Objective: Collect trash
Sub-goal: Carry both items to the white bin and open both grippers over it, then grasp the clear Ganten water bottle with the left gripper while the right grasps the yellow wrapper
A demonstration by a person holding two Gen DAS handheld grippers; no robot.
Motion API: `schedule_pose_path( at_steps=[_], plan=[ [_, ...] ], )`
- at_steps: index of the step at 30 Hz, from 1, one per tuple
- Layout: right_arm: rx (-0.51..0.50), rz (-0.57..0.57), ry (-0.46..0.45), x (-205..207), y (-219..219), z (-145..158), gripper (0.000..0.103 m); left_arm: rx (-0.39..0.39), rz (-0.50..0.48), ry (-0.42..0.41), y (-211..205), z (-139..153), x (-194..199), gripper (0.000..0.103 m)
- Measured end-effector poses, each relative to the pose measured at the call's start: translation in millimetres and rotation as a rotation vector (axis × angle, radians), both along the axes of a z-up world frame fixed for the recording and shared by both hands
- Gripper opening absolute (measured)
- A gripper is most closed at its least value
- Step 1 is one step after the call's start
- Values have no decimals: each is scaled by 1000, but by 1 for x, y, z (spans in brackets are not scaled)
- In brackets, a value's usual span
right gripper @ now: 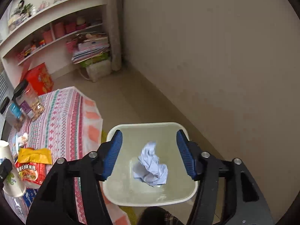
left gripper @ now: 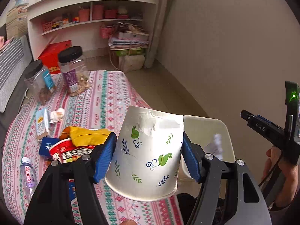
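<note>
My left gripper is shut on a white paper cup with leaf prints, held upside down above the table edge, next to the white trash bin. The cup also shows at the left edge of the right wrist view. My right gripper is open and empty, hovering over the bin, where a crumpled pale blue paper lies. On the table lie a yellow wrapper, a red noodle packet, a blue packet, a crumpled tissue and a small water bottle.
Two clear jars with black lids stand at the table's far side on the patterned cloth. A red box and stacked papers sit on the floor by white shelves. A beige wall is right.
</note>
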State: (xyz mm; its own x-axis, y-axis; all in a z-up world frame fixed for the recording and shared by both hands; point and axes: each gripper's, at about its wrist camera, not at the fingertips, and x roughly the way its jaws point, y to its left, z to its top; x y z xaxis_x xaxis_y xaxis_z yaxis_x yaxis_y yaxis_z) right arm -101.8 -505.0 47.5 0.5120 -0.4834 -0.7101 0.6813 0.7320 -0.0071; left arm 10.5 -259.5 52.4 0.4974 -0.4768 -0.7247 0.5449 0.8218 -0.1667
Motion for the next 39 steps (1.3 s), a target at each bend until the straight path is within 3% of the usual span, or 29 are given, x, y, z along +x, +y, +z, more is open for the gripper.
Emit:
schedule_pose_path(
  at_steps=[10,17,26,39],
  plan=[
    [-65,-149,-60,-51,-42,11,80,4,-142,54,-111,-16,-20,68],
    [-93,-185,-75,-70,-52,15,87,4,-190,99,-152,-25,-30,75],
    [-118,-171,-109,-67,-40,21,96,15,-109,9,-130,-11,-30,80],
    [-184,14,-90,-26,26,27,96,20,101,-69,-48,5,-8,87]
  ],
)
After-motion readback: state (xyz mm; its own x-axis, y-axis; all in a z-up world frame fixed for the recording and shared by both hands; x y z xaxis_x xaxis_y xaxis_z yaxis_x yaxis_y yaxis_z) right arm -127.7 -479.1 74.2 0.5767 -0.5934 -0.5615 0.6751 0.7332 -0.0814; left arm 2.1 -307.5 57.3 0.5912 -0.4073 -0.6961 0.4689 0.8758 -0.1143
